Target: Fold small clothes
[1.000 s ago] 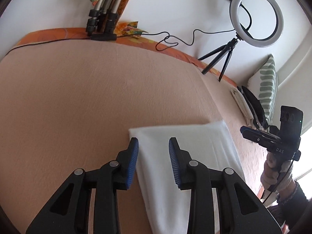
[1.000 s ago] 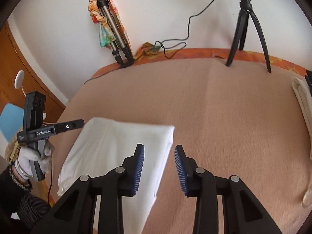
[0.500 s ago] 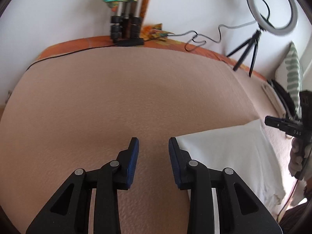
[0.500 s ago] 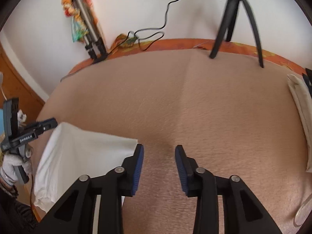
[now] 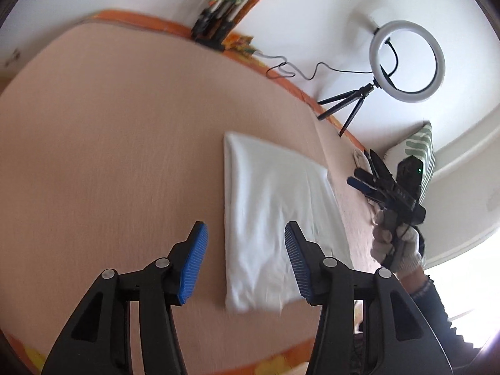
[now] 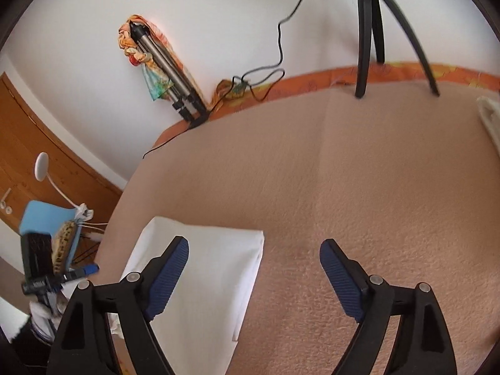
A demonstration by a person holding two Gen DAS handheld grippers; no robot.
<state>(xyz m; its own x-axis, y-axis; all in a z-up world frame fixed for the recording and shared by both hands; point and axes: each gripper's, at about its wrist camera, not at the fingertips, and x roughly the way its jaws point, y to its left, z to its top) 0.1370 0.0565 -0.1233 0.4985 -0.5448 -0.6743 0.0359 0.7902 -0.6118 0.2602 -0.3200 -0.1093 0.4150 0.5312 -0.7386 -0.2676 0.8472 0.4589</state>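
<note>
White cloth [image 5: 268, 215], folded to a rough rectangle, lies flat on peach blanket [image 5: 109, 156] covering the bed. Smooth on top, slight creases; near edge blurred in left wrist view.

L gripper [image 5: 243, 259]: jaws spread wide, nothing between them, held above the surface. Left blue pad over bare blanket, right pad over near part of cloth; cloth's left edge runs between the two fingers. Contact w/ fabric: cannot tell, looks clear of it.

R gripper [image 6: 253, 276]: jaws also wide apart, empty. Left pad over the cloth [image 6: 200, 268], right pad over bare blanket [image 6: 359, 172]. Cloth's right edge sits between the fingers, nearer the left one.

In left wrist view the R gripper [image 5: 359, 181] shows at right of cloth, held in a gloved hand [image 5: 393, 243], off the fabric. In right wrist view the L gripper [image 6: 90, 270] shows at far left, beside cloth's left side, motion-blurred.

Surroundings: ring light [image 5: 406, 61] on small tripod at far edge of bed, cable trailing along orange border [image 5: 156, 25]. Folded tripod [image 6: 175, 78] w/ patterned fabric leans on white wall. Striped pillow [image 5: 423, 143] far right. Wooden door [image 6: 37, 143] at left.
</note>
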